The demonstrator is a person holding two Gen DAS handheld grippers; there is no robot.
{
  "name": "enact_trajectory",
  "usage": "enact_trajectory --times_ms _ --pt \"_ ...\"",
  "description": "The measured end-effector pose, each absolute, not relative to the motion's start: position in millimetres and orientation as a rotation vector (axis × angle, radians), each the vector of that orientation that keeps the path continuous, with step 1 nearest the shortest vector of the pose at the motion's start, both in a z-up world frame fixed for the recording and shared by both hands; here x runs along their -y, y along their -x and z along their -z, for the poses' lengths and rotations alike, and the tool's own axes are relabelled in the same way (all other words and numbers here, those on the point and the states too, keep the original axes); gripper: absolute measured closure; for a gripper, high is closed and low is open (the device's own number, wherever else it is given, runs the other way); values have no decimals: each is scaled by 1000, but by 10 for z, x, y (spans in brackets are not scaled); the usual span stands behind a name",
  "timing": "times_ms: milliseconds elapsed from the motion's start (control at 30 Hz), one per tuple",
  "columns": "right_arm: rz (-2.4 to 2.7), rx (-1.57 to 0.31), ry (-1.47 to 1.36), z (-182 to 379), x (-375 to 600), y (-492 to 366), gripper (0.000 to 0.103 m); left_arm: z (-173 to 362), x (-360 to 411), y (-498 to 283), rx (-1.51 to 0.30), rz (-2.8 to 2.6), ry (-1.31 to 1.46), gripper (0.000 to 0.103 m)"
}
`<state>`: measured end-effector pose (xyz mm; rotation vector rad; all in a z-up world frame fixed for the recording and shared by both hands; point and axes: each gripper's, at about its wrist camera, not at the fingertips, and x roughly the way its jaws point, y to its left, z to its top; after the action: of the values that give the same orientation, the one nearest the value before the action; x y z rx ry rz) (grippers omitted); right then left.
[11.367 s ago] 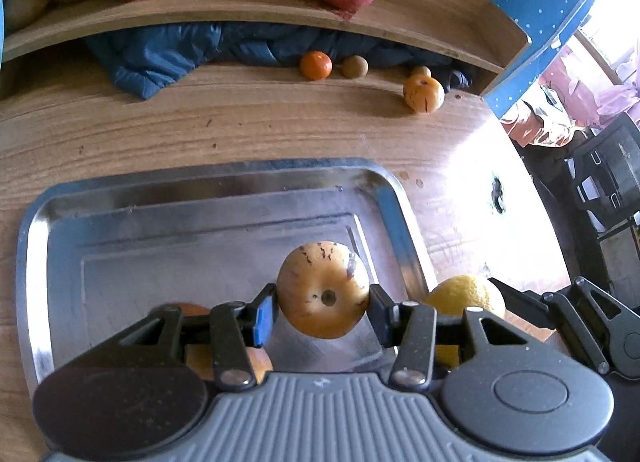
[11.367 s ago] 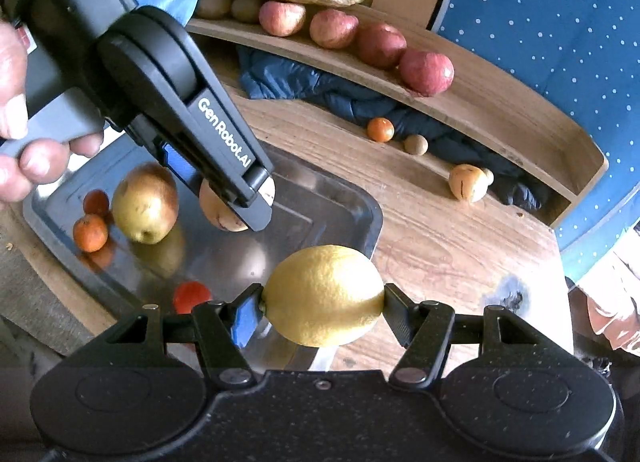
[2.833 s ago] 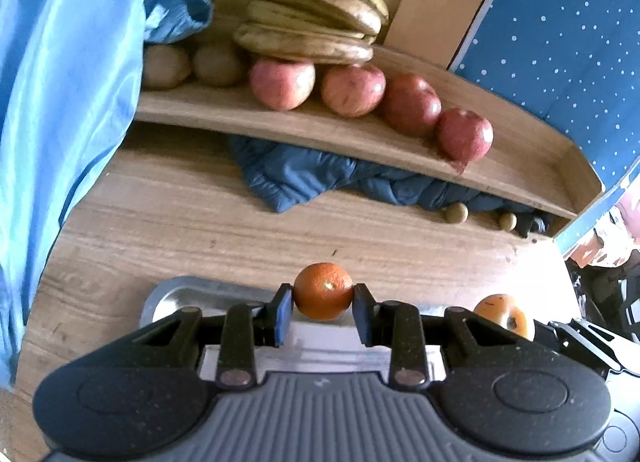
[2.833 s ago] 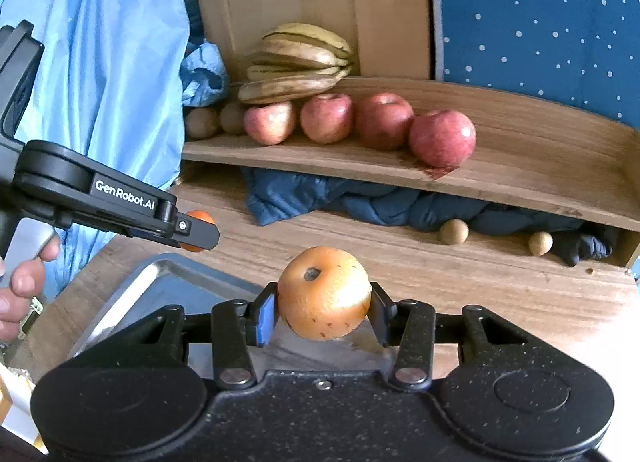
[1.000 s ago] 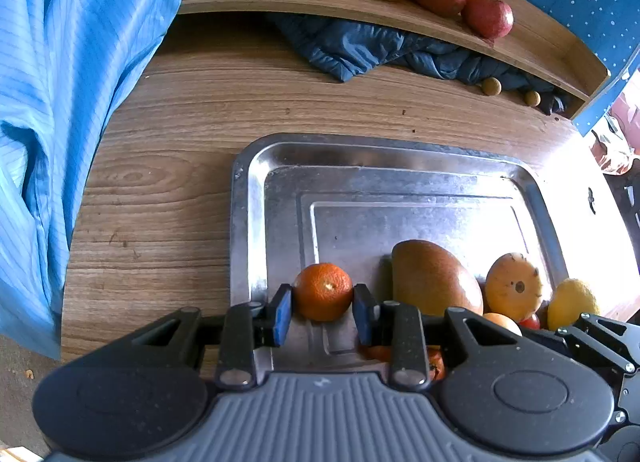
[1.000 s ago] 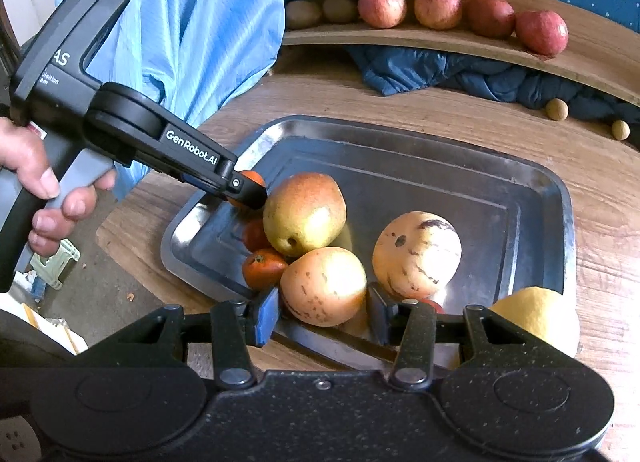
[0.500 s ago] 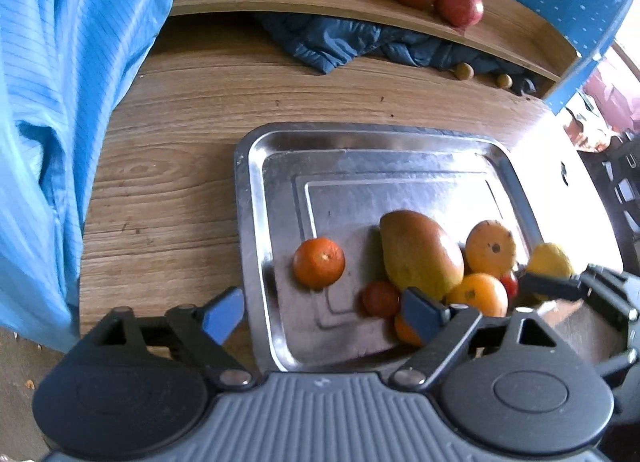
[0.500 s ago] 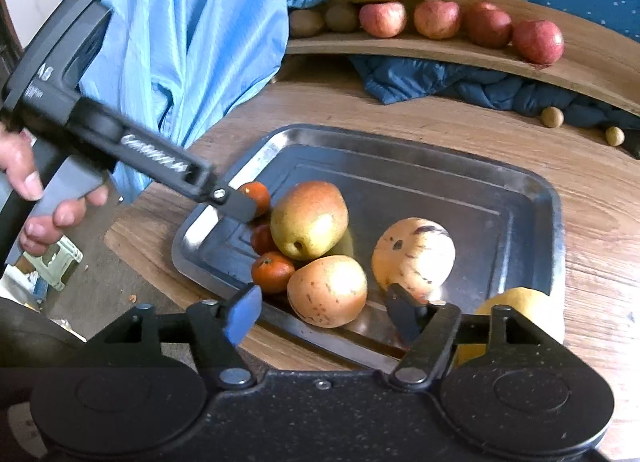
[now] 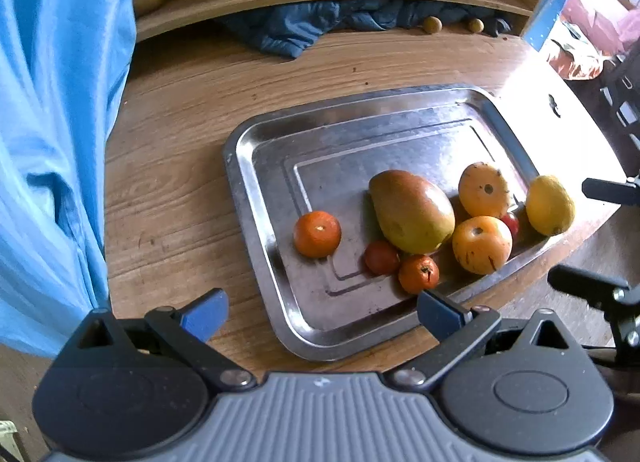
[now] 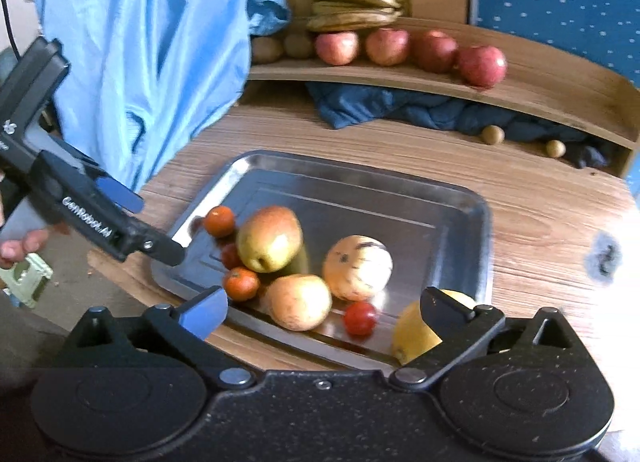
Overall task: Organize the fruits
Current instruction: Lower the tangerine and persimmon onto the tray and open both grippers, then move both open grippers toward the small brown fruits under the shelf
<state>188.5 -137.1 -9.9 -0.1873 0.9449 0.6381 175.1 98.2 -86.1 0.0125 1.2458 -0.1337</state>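
Note:
A steel tray [image 9: 256,197] on the wooden table holds an orange [image 9: 317,234], a mango [image 9: 412,211], a pale round fruit [image 9: 482,244], a speckled fruit [image 9: 485,189] and small red fruits [image 9: 381,258]. A lemon [image 9: 550,205] lies at the tray's right rim. My left gripper [image 9: 320,312] hovers above the tray's near edge. Its jaws are opening, with nothing between them. My right gripper [image 10: 324,310] hangs over the pale round fruit [image 10: 300,302], its jaws opening too and touching nothing. The orange [image 10: 219,220] lies apart from the left gripper's fingers [image 10: 168,252].
A curved wooden shelf [image 10: 540,85] at the back carries apples [image 10: 482,65], bananas [image 10: 356,1] and brown fruits. A dark blue cloth [image 10: 400,105] and two small brown balls [image 10: 492,134] lie under it. A light blue garment [image 9: 48,141] hangs at left. The table's edge is close.
The left gripper let go of the orange and the right gripper let go of the pale round fruit. Both fruits now rest in the tray. Both grippers have spread wide and lifted.

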Motion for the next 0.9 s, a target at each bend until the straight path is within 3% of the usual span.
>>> enact_trajectory --times_ms 900 --pt "-445 -871 100 77 2133 -2573 1 501 -84 -2676 -1128 96 -28 1"
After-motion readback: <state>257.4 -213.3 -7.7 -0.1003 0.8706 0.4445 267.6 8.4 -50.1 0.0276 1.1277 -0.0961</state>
